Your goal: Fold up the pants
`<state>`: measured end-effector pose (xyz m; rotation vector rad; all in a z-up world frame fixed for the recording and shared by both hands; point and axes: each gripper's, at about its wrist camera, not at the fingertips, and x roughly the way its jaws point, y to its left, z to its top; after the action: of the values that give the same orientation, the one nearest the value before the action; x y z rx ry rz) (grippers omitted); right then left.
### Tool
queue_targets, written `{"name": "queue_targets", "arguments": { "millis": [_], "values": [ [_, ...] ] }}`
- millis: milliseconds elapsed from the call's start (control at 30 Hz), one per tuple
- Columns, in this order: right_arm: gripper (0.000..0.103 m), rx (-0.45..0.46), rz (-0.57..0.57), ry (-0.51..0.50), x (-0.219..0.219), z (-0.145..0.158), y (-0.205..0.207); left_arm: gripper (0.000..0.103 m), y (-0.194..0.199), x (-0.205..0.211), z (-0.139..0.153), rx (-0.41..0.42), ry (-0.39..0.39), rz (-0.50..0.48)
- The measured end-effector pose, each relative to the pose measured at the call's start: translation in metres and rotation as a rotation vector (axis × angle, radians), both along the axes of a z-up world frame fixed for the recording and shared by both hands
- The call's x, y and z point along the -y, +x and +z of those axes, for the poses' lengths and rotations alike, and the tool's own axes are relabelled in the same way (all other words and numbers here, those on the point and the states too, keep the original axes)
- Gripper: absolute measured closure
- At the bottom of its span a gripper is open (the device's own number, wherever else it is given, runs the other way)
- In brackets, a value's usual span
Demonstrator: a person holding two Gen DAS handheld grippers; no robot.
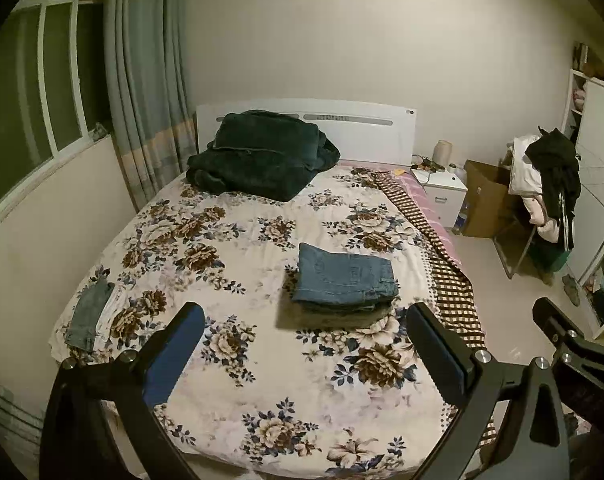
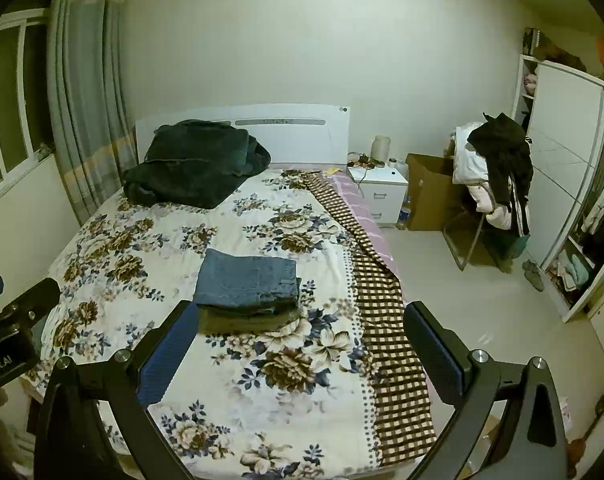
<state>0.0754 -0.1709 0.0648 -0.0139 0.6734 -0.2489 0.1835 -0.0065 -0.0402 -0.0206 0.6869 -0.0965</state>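
Folded jeans (image 1: pixel 343 278) mid-bed; dark blanket (image 1: pixel 258 154) by headboard; left gripper (image 1: pixel 305 344), right gripper (image 2: pixel 302 344) jaws spread, empty.

A home bedroom — a bed (image 1: pixel 262 360) with a floral cover and white headboard (image 1: pixel 365 136), a nightstand (image 1: pixel 441 192) beside it, curtains (image 1: pixel 142 80) at the window (image 1: pixel 42 80), an open wardrobe (image 2: pixel 573 200) and a chair (image 2: pixel 489 184) heaped with clothes.
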Motion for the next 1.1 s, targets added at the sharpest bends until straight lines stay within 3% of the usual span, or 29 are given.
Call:
{"name": "queue_targets", "arguments": {
  "millis": [1100],
  "values": [
    [0.0,0.008,0.051,0.031,-0.005,0.007,0.001,0.0,-0.015,-0.014,0.006,0.011,0.019,0.02]
  ]
}}
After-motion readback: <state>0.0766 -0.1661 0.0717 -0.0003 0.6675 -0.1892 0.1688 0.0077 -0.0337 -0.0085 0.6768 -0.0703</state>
